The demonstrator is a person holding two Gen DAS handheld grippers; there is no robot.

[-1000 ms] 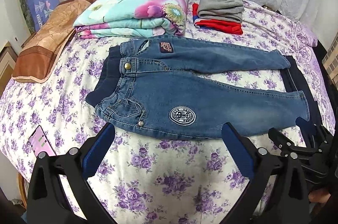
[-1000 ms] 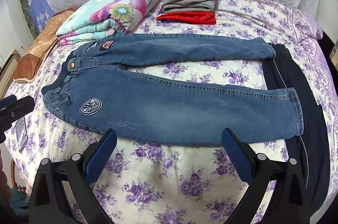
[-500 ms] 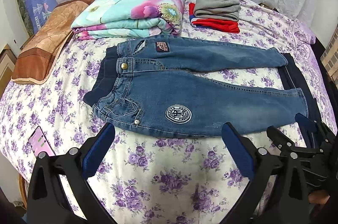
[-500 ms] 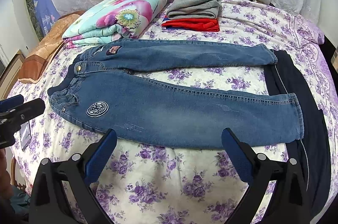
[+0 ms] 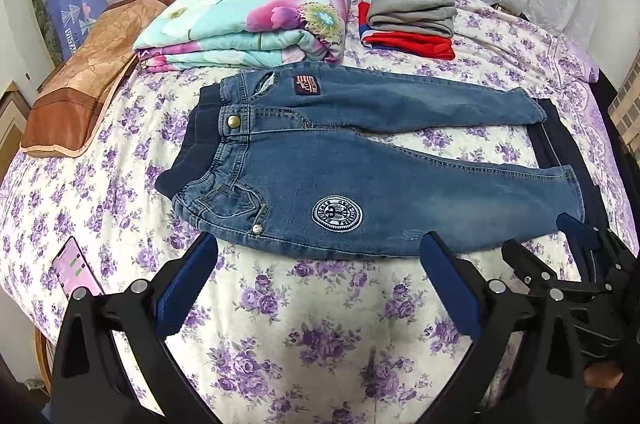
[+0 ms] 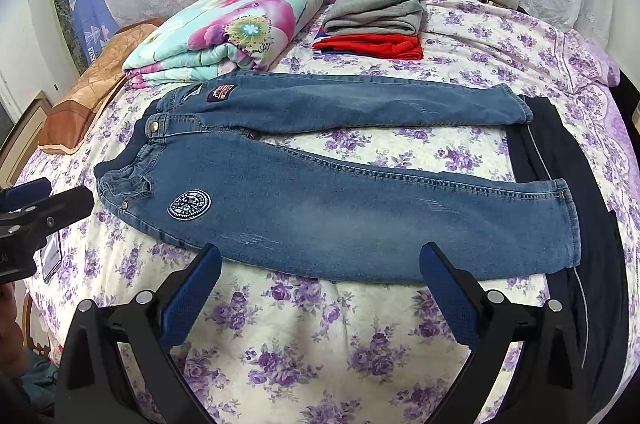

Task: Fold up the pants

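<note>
While the purple-flowered white bedsheet (image 6: pixel 320 344) fills most of both frames, the small blue denim pants with a round white patch (image 6: pixel 320 207) lie flat and unfolded across frame centre, waistband at left, legs splayed to the right, beside a dark navy garment (image 6: pixel 592 224) at right. Left gripper (image 5: pixel 318 282) and right gripper (image 6: pixel 320 284) both hover spread wide, holding nothing, just short of the near leg. Judgement: denim soft, light, non-slippery; pinch near waistband corner and near cuff.
</note>
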